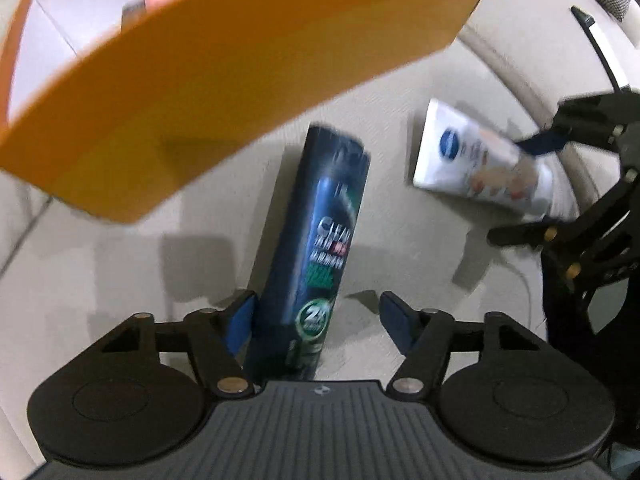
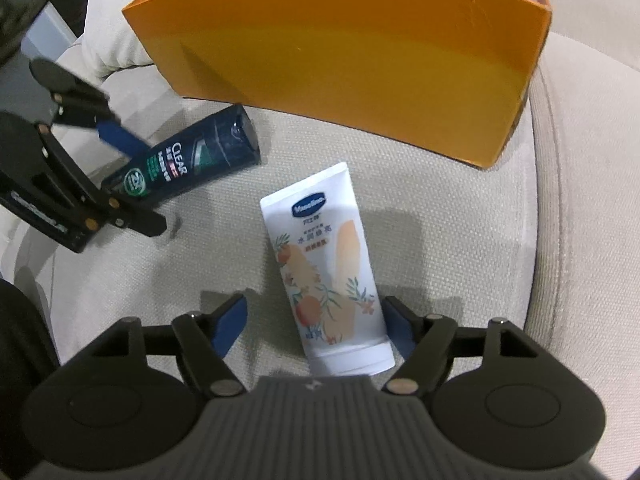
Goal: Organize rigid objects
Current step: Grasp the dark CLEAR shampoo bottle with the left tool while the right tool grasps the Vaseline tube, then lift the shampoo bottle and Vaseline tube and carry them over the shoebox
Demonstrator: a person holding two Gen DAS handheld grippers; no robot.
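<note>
Both items lie out on the beige cushion [image 2: 460,216], just short of the orange box [image 2: 340,68], so the packing looks barely begun. Left gripper [image 1: 316,314] straddles the dark shampoo bottle [image 1: 316,236], jaws wide, not clamped. Right gripper [image 2: 316,324] brackets the white lotion tube [image 2: 324,268], also open, nothing gripped.

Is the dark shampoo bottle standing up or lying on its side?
Lying down. The dark shampoo bottle rests lengthwise on the beige cushion, label facing up, cap end toward the orange box.
</note>
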